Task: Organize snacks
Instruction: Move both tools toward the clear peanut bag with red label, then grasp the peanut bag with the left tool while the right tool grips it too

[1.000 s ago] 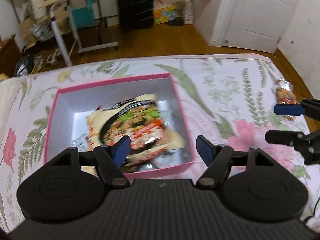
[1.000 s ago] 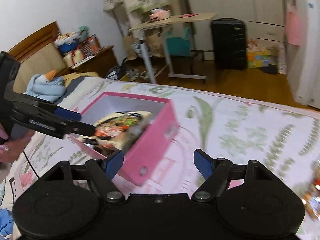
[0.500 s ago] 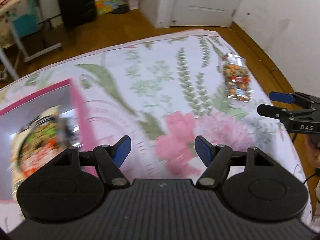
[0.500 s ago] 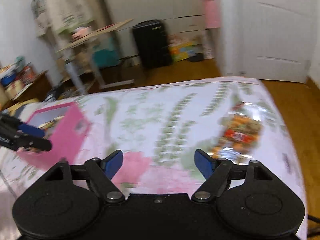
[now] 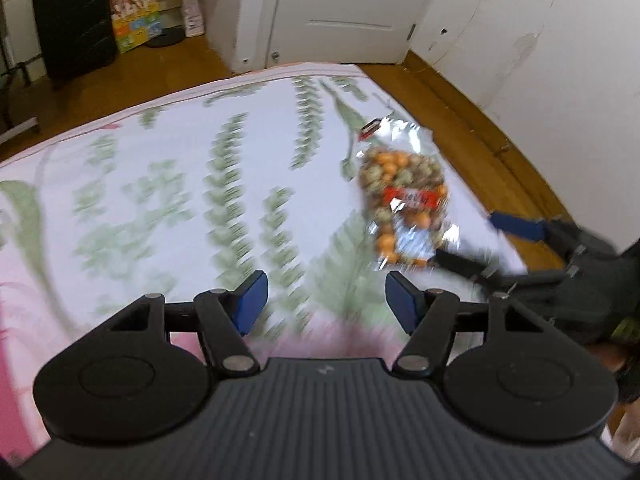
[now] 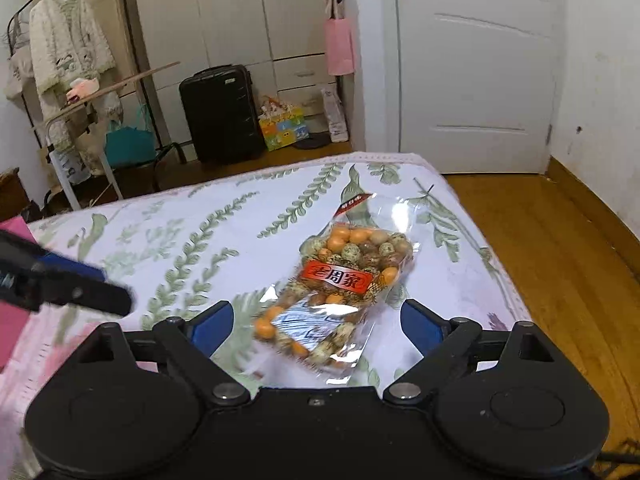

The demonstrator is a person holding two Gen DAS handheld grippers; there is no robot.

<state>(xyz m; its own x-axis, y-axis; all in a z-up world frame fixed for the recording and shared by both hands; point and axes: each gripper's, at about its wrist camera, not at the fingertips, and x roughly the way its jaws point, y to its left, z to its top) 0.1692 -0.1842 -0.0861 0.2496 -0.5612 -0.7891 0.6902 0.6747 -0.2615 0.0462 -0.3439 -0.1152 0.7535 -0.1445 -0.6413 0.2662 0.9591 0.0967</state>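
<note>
Snack bag (image 6: 340, 284) on the bed (image 6: 224, 220), near its corner.
Right hand-held gripper (image 6: 316, 326) has just been widening, released, bag's near end between its jaws; left hand-held gripper (image 5: 326, 300) has been narrowing, empty, beside the bag.

Open bedspread (image 6: 224, 216) around snack bag (image 6: 340, 280)
</note>
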